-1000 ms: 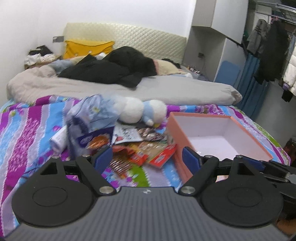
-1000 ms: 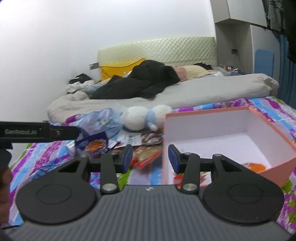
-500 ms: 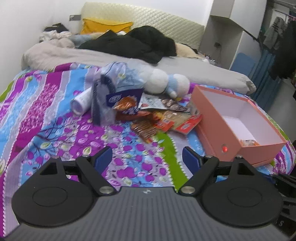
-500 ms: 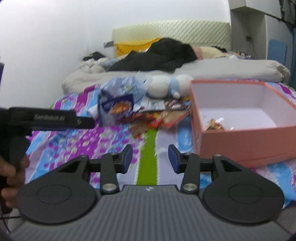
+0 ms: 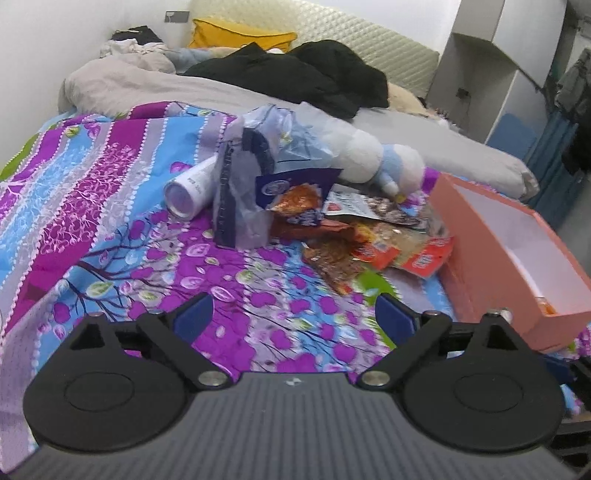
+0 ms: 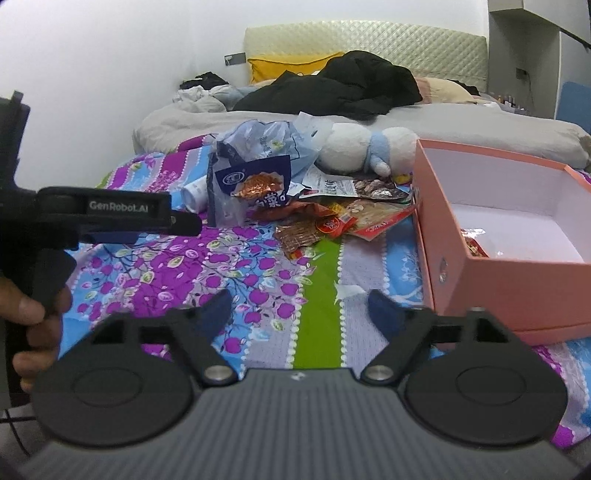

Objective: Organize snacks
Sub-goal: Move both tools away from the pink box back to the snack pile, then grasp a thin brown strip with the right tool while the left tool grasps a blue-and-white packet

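Both claws just spreading, nothing between them: left claw (image 5: 293, 314) and right claw (image 6: 300, 308) released over the bedspread (image 6: 258, 266), snack pile (image 6: 325, 221) ahead, pink box (image 6: 517, 284) right

Bedspread (image 5: 122, 206): purple, blue, lilac and green stripes with purple blossom print. Box (image 6: 517, 280): salmon-pink outside, white inside. Plush toy (image 6: 354, 151): white with pale blue band. Large bag (image 5: 266, 177): translucent blue-grey, navy label. Snack packets (image 6: 332, 221): red, orange, brown. Duvet (image 5: 155, 88): grey. Pillow (image 5: 240, 33): yellow. Tool pads: blue on black.
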